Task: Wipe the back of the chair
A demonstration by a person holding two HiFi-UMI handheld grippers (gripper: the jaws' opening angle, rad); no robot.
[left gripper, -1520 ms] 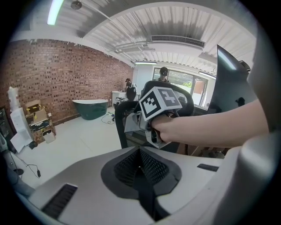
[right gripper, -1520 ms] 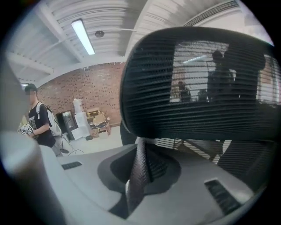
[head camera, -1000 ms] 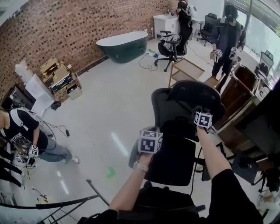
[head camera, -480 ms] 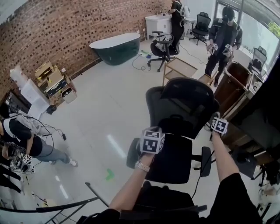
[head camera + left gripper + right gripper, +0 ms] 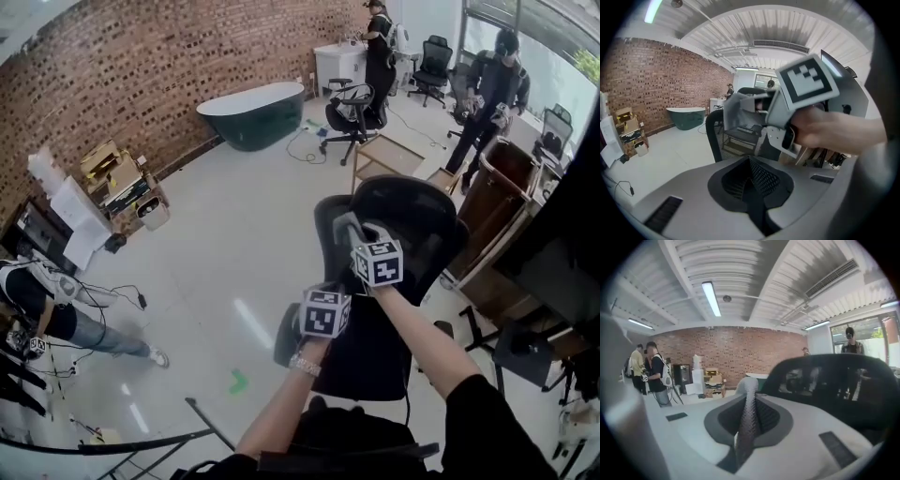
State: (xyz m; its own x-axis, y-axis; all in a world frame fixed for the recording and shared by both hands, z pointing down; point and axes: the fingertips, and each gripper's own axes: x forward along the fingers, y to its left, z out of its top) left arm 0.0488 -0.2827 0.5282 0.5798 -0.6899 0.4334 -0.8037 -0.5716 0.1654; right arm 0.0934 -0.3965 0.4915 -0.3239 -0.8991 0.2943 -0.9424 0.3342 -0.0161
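Centre-right: chair (image 5: 412,220), w/ right gripper (image 5: 354,236) + cloth (image 5: 733,112) at backrest's upper-left edge, left gripper (image 5: 323,307) just below-left by seat edge; tub (image 5: 251,111) top centre, 2nd chair (image 5: 352,111) right of it, boxes (image 5: 117,176) far left.

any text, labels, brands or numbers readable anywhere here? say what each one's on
No text can be read in any view.
marker cubes on the left gripper and right gripper: black and white square patterns only, no letters or digits.
grey cloth in the right gripper: plain, no label showing.
cardboard boxes by the brick wall: any print is too small to read.
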